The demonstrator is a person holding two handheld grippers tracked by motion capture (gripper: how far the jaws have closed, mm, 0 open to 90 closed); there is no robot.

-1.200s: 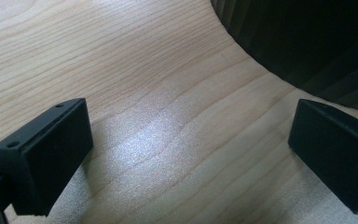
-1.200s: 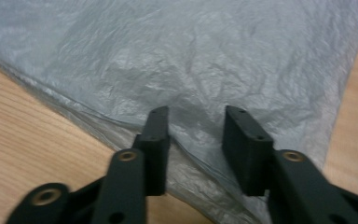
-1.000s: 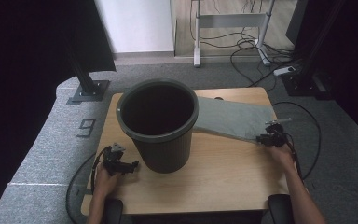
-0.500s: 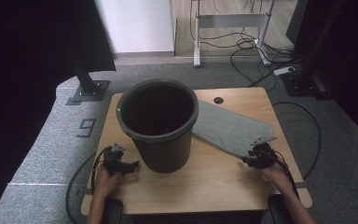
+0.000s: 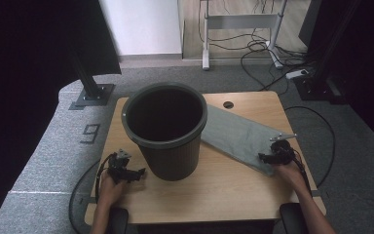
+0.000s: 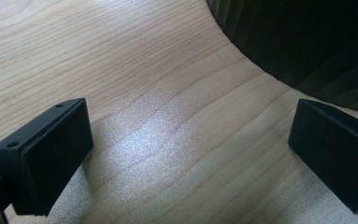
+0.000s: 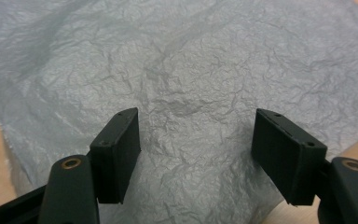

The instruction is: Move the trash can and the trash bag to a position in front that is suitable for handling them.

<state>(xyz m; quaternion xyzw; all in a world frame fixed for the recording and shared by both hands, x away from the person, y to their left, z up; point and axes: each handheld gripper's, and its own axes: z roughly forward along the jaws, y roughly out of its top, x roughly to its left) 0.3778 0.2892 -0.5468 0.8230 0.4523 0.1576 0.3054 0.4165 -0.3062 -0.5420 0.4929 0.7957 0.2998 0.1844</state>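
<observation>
Right gripper jaws wide, empty, over grey bin liner lower centre; drop lower, pinch single edge layer. Left gripper open, empty, beside bin.

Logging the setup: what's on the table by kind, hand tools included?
Bins: 1, dark bin
Bags: 1, grey bag lying flat
Tools: 2, left tool and right tool, both open
Total: 4

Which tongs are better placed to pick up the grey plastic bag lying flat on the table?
Right. The right tongs are open directly over the crinkled grey plastic bag. The left tongs sit open on bare wood beside the dark round bin.
</observation>
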